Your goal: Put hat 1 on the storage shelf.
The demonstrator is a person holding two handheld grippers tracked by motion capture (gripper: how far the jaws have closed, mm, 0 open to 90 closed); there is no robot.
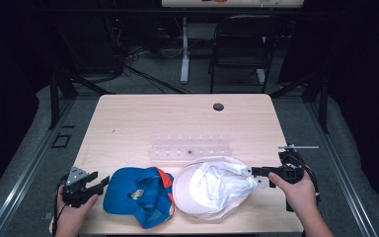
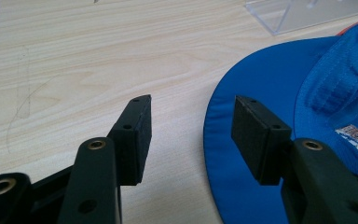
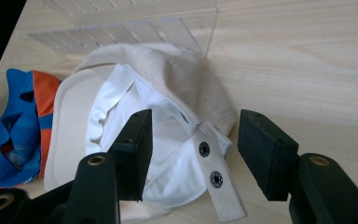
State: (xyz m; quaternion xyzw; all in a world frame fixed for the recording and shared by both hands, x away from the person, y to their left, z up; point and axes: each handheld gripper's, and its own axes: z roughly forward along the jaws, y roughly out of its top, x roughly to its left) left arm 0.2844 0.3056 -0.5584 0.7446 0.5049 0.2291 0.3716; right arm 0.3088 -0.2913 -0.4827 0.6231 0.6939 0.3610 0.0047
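Note:
A blue cap [image 1: 133,195] with an orange panel lies upside down near the table's front edge, left of centre. Just left of its brim, my left gripper [image 1: 101,180] stands open; in the left gripper view the jaws [image 2: 191,107] frame bare wood and the blue brim edge [image 2: 242,154] without touching it. To the right lies a cream cap [image 1: 212,185], also upside down, white lining up. My right gripper [image 1: 254,173] hovers open at its right side. In the right gripper view the cap's snap strap [image 3: 214,177] lies below the gap of the open jaws [image 3: 193,119], with nothing gripped.
A clear acrylic rack [image 1: 190,145] stands on the wooden table [image 1: 177,113] just behind both caps. A dark cable grommet [image 1: 218,106] sits toward the far edge. Beyond the table are a folding chair [image 1: 242,44] and cables on the floor.

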